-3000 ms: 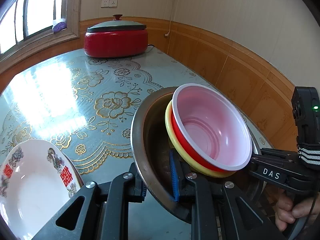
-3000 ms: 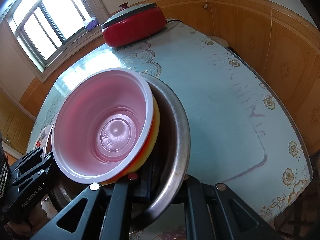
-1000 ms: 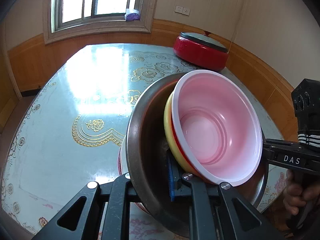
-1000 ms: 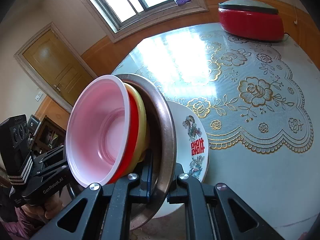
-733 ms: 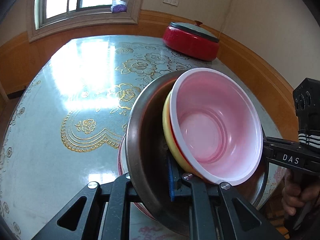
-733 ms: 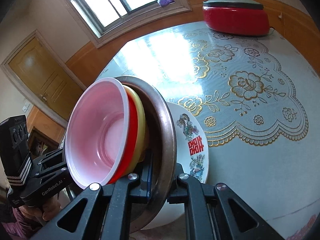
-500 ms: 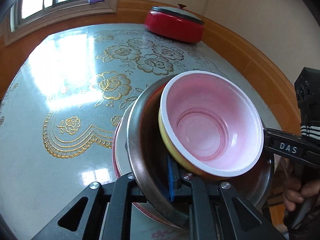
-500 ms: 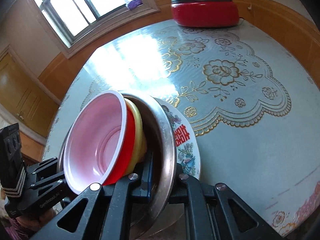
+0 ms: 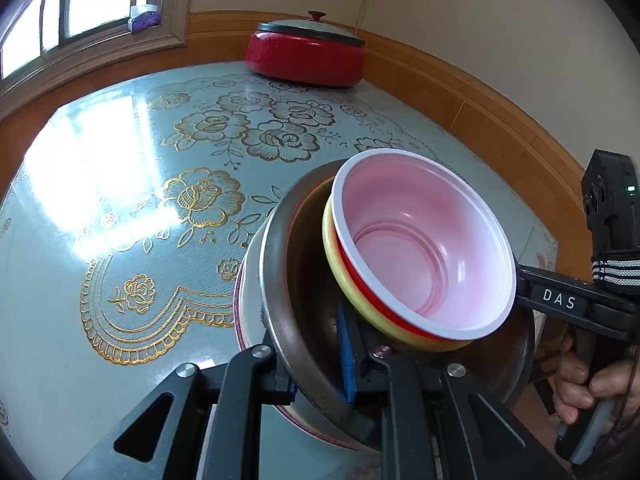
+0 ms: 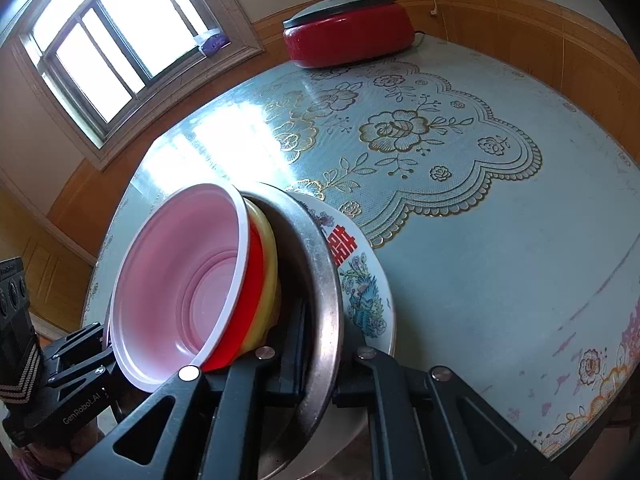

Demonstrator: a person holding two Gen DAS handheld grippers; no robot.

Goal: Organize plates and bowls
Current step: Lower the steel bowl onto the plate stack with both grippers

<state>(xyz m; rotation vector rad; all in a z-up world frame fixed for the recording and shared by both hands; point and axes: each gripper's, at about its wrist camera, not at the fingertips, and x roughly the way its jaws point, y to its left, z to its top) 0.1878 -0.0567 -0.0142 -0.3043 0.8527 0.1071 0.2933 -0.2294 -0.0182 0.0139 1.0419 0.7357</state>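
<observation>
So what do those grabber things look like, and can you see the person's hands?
Both grippers are black with silver bolts. The left gripper has blue pads. The right gripper says "DAS" in white, with a striped strap and green light. The right hand is bare. The left one's side reads "GenRobot.AI".

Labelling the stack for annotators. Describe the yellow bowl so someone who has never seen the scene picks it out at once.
On the blue floral table, find the steel basin both grippers clamp by its rim, over a white decorated plate. Plastic bowls are nested inside it. The yellow bowl is the outer one, showing only as a band between the basin's wall and the red bowl with the white rim and pink inside.
</observation>
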